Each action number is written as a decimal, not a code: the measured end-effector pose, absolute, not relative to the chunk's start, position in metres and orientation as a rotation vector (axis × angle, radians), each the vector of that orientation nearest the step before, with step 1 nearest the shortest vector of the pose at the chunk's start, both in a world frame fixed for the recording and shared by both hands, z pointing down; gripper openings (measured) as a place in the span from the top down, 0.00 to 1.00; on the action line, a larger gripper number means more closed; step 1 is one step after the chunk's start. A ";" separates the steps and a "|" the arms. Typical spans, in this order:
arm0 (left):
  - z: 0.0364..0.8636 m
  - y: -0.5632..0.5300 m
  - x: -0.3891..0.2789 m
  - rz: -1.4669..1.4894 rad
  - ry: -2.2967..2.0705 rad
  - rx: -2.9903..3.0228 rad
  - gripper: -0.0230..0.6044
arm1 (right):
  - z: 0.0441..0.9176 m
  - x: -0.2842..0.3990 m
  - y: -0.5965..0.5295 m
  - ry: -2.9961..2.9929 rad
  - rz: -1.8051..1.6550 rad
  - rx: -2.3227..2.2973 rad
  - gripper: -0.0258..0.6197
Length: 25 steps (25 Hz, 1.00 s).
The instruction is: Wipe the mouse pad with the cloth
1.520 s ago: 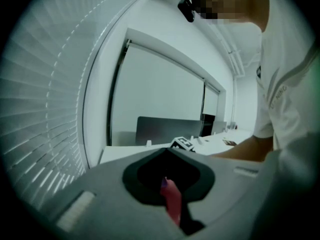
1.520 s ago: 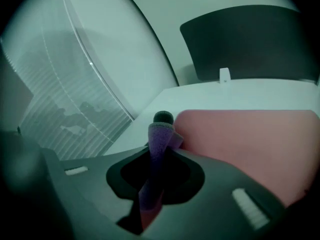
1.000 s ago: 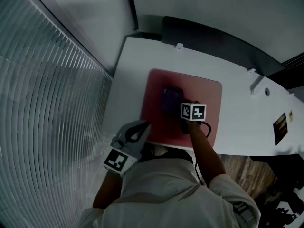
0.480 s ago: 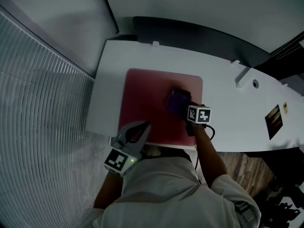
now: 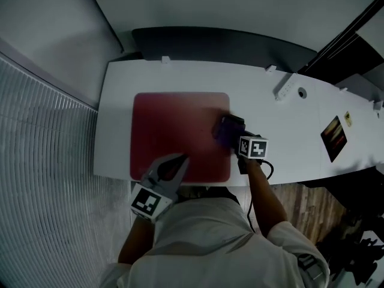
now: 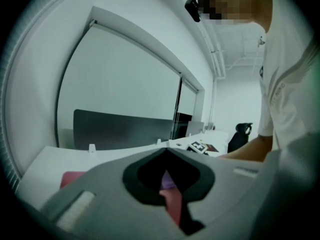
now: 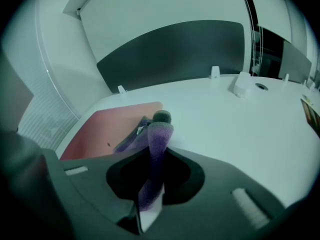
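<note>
A red mouse pad lies on the left part of the white table. A crumpled purple cloth rests on the pad's right edge, partly over the table. My right gripper is shut on the cloth. In the right gripper view the cloth runs up between the jaws of the right gripper, with the pad to its left. My left gripper hangs shut over the pad's near edge, holding nothing. In the left gripper view the left gripper fills the foreground, with a strip of pad showing in the opening below its tips.
A dark panel stands along the table's far edge. A white clip and a round grommet sit at the back right, a small dark card further right. Ribbed blinds line the left side.
My right gripper has dragged the cloth from the pad's middle to its right edge. The head camera has shifted, so the table sits further left. The left gripper has stayed put.
</note>
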<state>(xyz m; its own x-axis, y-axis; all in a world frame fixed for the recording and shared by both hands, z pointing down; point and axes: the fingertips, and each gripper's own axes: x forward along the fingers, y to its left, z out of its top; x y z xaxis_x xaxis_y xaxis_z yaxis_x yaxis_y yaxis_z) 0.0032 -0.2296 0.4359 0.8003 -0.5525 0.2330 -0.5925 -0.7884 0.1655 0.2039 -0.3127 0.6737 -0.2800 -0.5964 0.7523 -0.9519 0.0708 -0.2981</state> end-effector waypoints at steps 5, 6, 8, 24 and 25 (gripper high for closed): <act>0.431 -0.226 0.018 0.226 -0.819 2.793 0.96 | 0.662 0.239 -0.296 -1.870 1.046 1.638 0.89; 0.431 -0.226 0.018 0.226 -0.809 2.795 0.96 | 0.657 0.241 -0.294 -1.870 1.038 1.656 0.89; 0.431 -0.227 0.015 0.225 -0.795 2.800 0.96 | 0.643 0.241 -0.290 -1.888 1.030 1.694 0.89; 0.420 -0.231 -0.147 0.250 -0.999 2.734 0.96 | 0.534 -0.050 -0.300 -2.524 1.096 1.210 0.88; 0.421 -0.230 -0.163 0.259 -1.026 2.724 0.96 | 0.534 -0.070 -0.301 -2.536 1.101 1.175 0.89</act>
